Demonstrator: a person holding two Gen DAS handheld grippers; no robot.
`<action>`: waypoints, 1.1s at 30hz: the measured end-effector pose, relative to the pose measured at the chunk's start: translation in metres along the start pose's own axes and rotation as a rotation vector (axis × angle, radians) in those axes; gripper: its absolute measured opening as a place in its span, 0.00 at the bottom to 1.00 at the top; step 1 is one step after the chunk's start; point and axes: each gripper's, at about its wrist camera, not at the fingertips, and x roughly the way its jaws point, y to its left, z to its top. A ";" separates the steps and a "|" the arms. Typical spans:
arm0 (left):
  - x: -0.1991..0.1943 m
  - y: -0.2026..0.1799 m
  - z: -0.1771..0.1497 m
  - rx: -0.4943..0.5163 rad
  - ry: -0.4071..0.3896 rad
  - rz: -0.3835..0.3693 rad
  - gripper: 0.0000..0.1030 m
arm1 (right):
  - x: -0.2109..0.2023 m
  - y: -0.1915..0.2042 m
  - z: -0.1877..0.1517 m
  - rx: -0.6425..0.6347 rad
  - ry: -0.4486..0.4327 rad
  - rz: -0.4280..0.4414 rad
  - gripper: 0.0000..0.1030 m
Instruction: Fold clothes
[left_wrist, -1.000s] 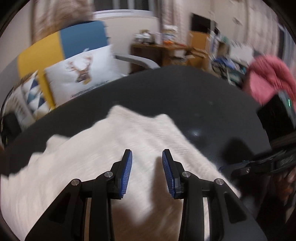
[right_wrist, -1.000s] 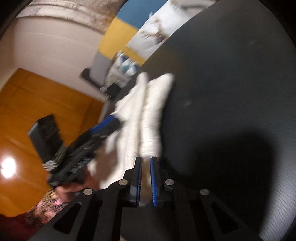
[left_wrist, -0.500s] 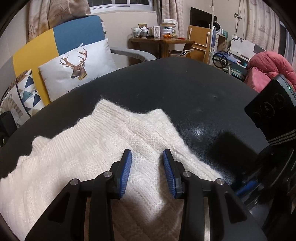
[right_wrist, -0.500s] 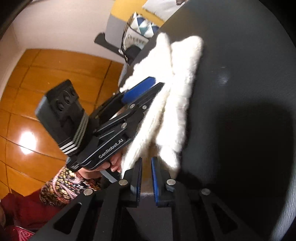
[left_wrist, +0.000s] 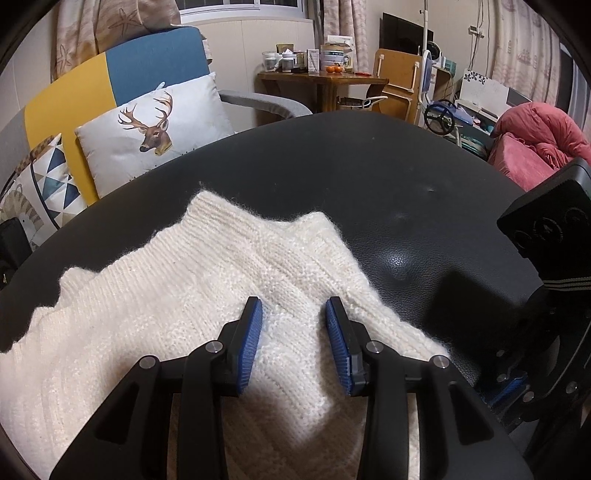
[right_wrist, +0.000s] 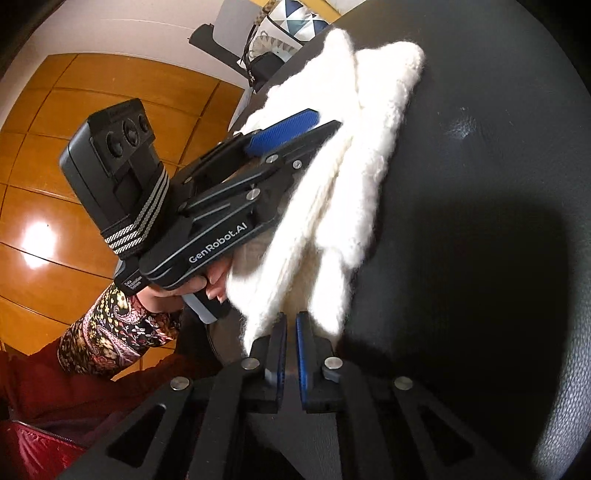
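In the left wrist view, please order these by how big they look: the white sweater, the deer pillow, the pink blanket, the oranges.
1. white sweater, though it lies nearest the camera
2. deer pillow
3. pink blanket, partly cut off
4. oranges

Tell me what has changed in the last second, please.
The right gripper, shut on the white sweater, has carried its edge toward the left gripper, which is nearer in its view now. The left gripper stayed open over the sweater, which still lies on the black table.
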 end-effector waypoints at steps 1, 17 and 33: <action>0.000 0.000 0.000 0.000 0.000 -0.001 0.38 | 0.001 0.001 0.000 -0.003 0.001 0.002 0.04; -0.003 0.005 0.005 -0.023 0.017 -0.031 0.39 | 0.008 0.003 0.029 0.020 0.030 0.067 0.07; -0.048 0.028 -0.003 -0.064 -0.085 -0.024 0.42 | -0.035 0.040 0.005 -0.025 -0.288 -0.278 0.19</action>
